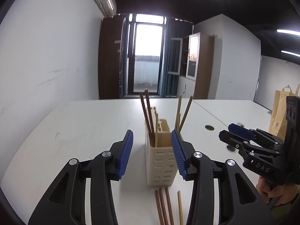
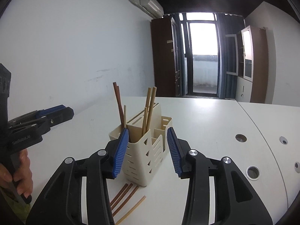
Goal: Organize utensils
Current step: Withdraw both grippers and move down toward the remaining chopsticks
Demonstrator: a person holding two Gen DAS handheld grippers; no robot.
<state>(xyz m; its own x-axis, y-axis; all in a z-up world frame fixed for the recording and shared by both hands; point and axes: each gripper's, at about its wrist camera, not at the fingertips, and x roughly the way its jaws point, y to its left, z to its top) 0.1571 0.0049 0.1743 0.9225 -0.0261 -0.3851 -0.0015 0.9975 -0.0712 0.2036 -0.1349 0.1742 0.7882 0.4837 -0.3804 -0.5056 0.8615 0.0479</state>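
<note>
My cream caddy (image 1: 161,161) stands upright on the white table (image 1: 84,123), dead ahead at 12 o'clock from both wrist views. Two dark chopsticks (image 1: 147,112) lean in its left compartment with a pale one beside them; two pale chopsticks (image 1: 184,112) lean in the right one. In front of the caddy, at 6 o'clock, four loose chopsticks (image 1: 165,206) lie flat on the table: three dark side by side, one pale just to their right, all apart from the caddy's base. Nothing stands between my grippers and these sticks.

At 3 o'clock of the caddy I see cable holes (image 2: 241,137) in the table, and further out a brown paper bag (image 1: 279,110). Beyond the table, at 12, are a glass door (image 1: 147,58) and cabinets (image 1: 196,56).

My left gripper (image 1: 152,154) points slightly down at the caddy, jaws partly open with nothing held; the caddy shows in the gap but the pads (image 1: 125,153) do not touch it. My right gripper (image 2: 148,151) is posed the same, part open and empty. Each handle sits in a hand (image 2: 20,172) at the frame edge.
</note>
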